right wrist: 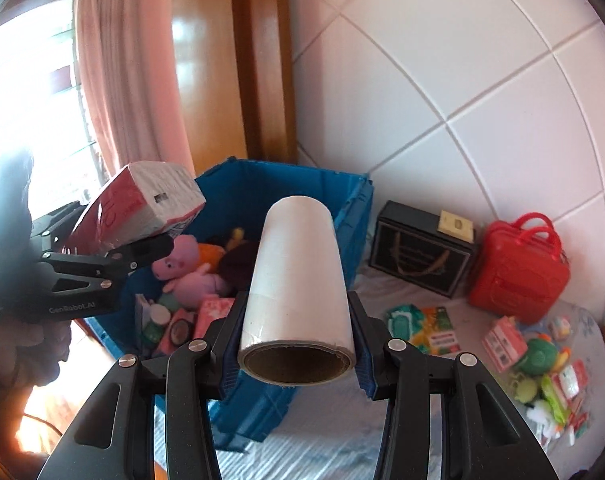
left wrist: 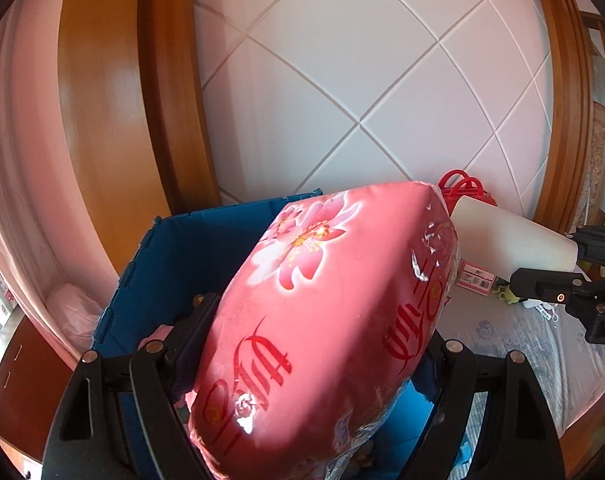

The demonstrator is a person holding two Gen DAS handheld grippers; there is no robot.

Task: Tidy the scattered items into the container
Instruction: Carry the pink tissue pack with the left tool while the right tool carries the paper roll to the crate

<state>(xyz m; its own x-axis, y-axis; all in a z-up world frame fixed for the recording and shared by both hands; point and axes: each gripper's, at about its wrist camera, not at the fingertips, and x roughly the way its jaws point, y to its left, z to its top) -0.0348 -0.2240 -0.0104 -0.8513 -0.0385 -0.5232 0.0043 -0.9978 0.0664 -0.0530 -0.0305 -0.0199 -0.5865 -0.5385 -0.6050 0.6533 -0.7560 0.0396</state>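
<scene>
My left gripper [left wrist: 314, 344] is shut on a pink tissue pack with a flower print [left wrist: 326, 304] and holds it above the open blue crate [left wrist: 206, 232]. The same pack shows in the right wrist view [right wrist: 138, 208], over the crate's left rim. My right gripper [right wrist: 296, 332] is shut on a white roll of plastic film with a cardboard core [right wrist: 298, 292], held just in front of the blue crate [right wrist: 354, 208]. The crate holds plush toys, among them a pink pig [right wrist: 186, 268], and small packets. The roll also shows in the left wrist view [left wrist: 510, 240].
On the bed sheet right of the crate lie a black box [right wrist: 418, 252], a red toy case [right wrist: 518, 272], wet-wipe packs [right wrist: 418, 324] and a heap of small toys and packets [right wrist: 542, 364]. A white tiled wall stands behind. A pink curtain [right wrist: 130, 72] and window are at left.
</scene>
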